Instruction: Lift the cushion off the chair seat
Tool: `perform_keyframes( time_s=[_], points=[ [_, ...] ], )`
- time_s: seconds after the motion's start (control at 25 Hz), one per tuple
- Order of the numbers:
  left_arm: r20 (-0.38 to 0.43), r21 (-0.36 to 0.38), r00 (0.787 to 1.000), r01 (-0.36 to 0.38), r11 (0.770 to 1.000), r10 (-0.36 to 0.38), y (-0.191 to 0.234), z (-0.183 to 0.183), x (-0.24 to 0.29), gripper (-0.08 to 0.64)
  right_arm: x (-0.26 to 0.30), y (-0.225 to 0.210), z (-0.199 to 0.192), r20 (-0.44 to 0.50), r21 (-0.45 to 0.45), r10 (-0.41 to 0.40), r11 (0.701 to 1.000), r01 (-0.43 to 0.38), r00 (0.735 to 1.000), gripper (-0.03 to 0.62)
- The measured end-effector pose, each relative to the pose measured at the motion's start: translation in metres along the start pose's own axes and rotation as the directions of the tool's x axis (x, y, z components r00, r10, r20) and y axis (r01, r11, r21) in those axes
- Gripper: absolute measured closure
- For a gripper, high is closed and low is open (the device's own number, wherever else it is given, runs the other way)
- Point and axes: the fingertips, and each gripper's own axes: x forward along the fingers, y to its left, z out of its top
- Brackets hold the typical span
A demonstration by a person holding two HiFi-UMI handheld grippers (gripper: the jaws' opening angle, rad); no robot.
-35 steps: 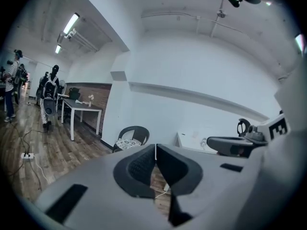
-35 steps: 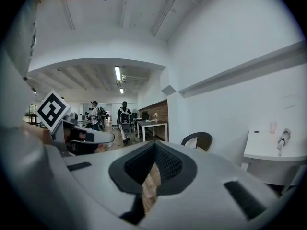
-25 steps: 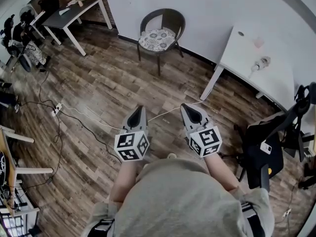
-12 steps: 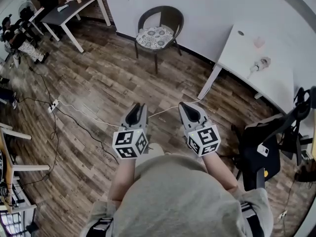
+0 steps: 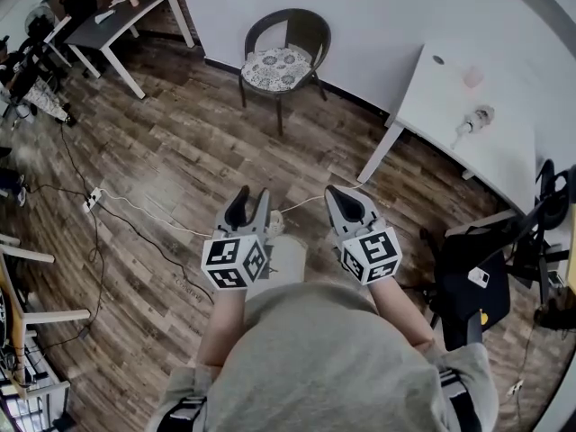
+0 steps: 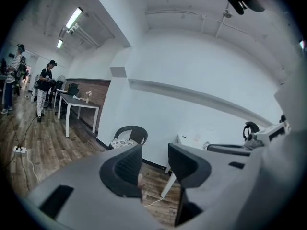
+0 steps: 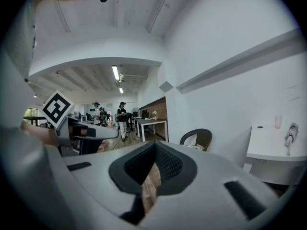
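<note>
Grippers hover over the brown wood-plank floor [image 5: 180, 151]: the left gripper [image 5: 250, 196] has its jaws opening with nothing between them, and the right gripper [image 5: 346, 196] is closed and empty. Well beyond them, the patterned round cushion [image 5: 274, 67] lies on the seat of the dark wicker chair [image 5: 306, 27], by the white wall [image 5: 378, 16].

The left gripper [image 5: 249, 207], shut a second ago, is opening its jaws, with nothing between them. The person's leg [image 5: 286, 264] and foot [image 5: 275, 224] have swung forward into sight beneath it, stepping toward the chair [image 5: 306, 27].
</note>
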Motion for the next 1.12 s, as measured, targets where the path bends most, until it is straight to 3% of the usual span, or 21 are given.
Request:
perform_keyframes(
  time_s=[0.44, 1.12],
  points=[
    [-0.021, 0.008, 0.999, 0.026, 1.000, -0.026, 0.044, 0.029, 0.098, 0.394, 0.096, -0.056, 0.018, -0.011, -0.002, -0.031, 1.000, 0.031, 0.999, 0.597],
    [-0.051, 0.014, 0.998, 0.049, 0.999, -0.048, 0.153, 0.094, 0.242, 0.396, 0.284, -0.105, 0.062, -0.030, -0.012, -0.033, 0.999, 0.033, 0.999, 0.597]
  ],
)
